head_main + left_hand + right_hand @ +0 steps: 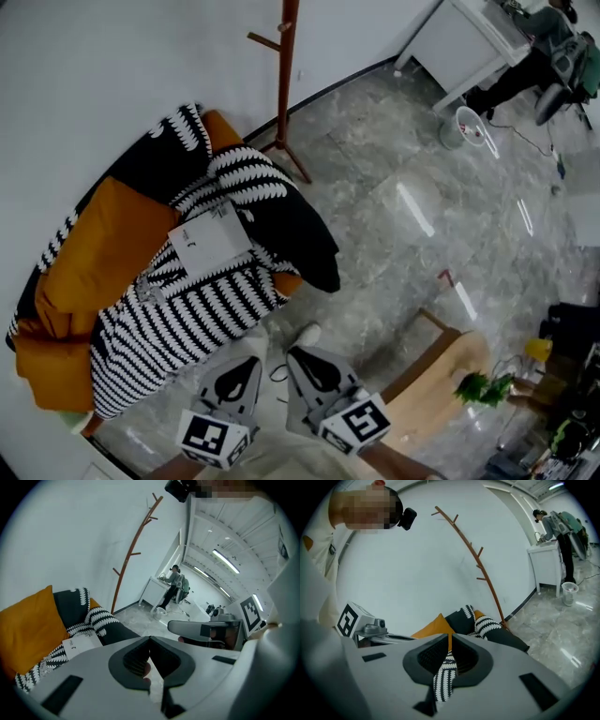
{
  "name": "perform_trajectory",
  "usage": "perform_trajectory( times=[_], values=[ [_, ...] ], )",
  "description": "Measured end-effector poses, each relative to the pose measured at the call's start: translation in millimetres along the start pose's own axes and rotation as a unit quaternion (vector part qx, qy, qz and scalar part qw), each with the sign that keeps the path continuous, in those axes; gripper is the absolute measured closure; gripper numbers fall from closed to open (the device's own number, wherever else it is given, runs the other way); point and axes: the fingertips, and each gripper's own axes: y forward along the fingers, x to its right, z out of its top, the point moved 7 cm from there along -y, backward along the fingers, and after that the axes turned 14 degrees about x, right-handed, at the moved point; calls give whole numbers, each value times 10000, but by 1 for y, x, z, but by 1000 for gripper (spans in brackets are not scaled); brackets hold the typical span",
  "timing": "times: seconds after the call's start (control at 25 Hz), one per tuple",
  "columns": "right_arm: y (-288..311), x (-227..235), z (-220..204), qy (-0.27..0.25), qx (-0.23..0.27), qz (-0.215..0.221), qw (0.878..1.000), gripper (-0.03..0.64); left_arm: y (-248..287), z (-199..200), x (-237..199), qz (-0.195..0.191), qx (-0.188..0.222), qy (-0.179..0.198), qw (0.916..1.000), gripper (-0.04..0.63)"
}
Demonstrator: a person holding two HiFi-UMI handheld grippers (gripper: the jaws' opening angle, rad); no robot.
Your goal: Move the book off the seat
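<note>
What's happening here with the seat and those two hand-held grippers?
A person stands facing the seat, holding a gripper in each hand. The white book lies on the black-and-white striped blanket draped over the seat, untouched. The left gripper and right gripper are both held low, short of the seat, fingers together and holding nothing. The book has not yet been moved.

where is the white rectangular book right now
In the head view, left of centre: the white rectangular book lies on the black-and-white striped throw, beside the orange cushion.
</note>
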Motion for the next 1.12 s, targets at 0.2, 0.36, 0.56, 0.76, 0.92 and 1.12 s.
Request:
perform_trajectory(
  times=[0.2,0.36,0.56,0.76,0.92,1.12],
  values=[
    [47,11,-29,22,-342,74,9994,611,15,-12,-45,179,14,-217,9996,588],
    [83,34,-59,51,-440,-15,9990,611,33,-30,-84,336,30,-277,9990,588],
    [125,63,-95,136,-602,-174,9979,609,51,-52,-130,298,-157,-211,9992,588],
    [154,78,-127,279,-851,-213,9957,589,64,-69,-167,229,-379,-204,9988,588],
    [171,91,-147,460,-934,-308,9941,541,77,-82,-186,280,-408,-430,9978,588],
    [189,117,-185,821,-1203,-503,9881,514,94,-114,-212,298,-761,-544,9952,588]
  ],
)
